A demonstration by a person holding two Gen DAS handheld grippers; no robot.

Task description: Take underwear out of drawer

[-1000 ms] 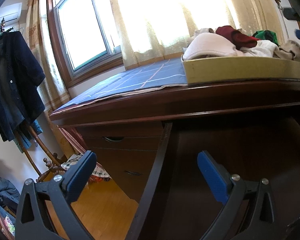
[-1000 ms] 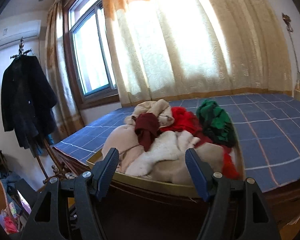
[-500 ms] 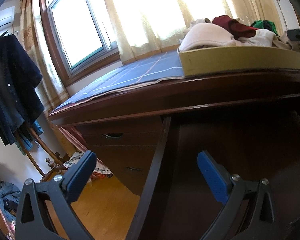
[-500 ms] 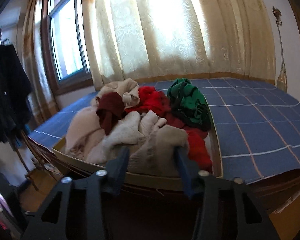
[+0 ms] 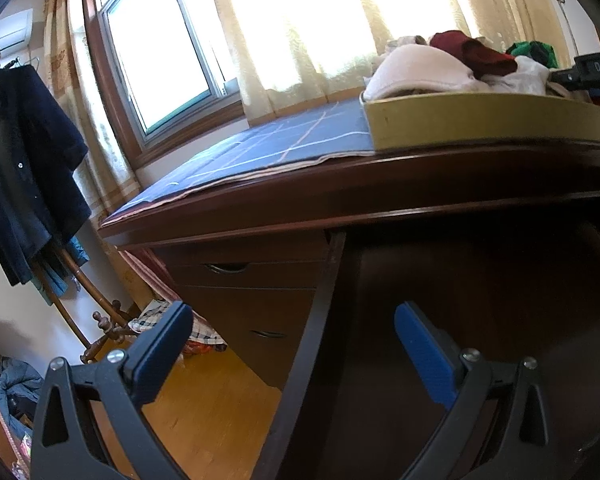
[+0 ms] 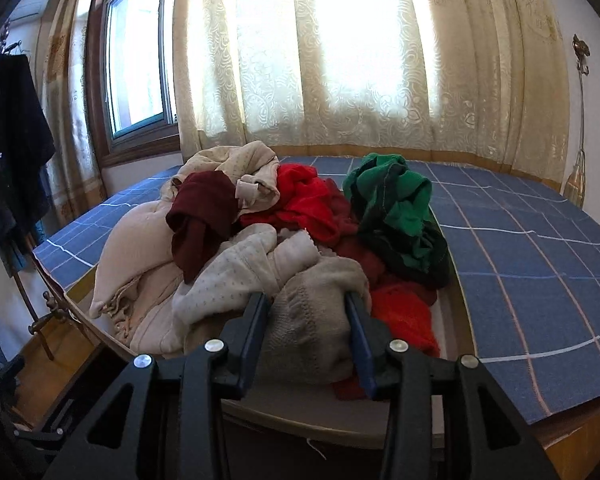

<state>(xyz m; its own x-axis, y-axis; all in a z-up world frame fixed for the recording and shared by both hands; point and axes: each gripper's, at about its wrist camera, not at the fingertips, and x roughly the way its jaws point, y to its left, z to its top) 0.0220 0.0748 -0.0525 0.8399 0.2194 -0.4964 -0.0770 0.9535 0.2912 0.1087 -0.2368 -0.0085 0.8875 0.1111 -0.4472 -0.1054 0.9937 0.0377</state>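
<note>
My pads (image 6: 256, 336) are blue. The cloth (image 6: 532, 248) is blue with white and pink lines. The drawer (image 5: 460, 120) is yellow. In it I see a green piece (image 6: 392, 200), a bright red one (image 6: 308, 200), a dark red one (image 6: 200, 216), a grey one (image 6: 312, 320) and cream ones with tiny dots (image 6: 236, 276). The curtain (image 6: 340, 60) is cream with swirls. The desk (image 5: 380, 184) is dark brown.

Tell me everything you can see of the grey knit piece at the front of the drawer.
The grey knit piece is a soft, ribbed-looking bundle, crumpled at the near edge of the drawer. The right gripper is shut on it, a finger on either side. A cream dotted garment touches its left, red cloth its right.
</note>
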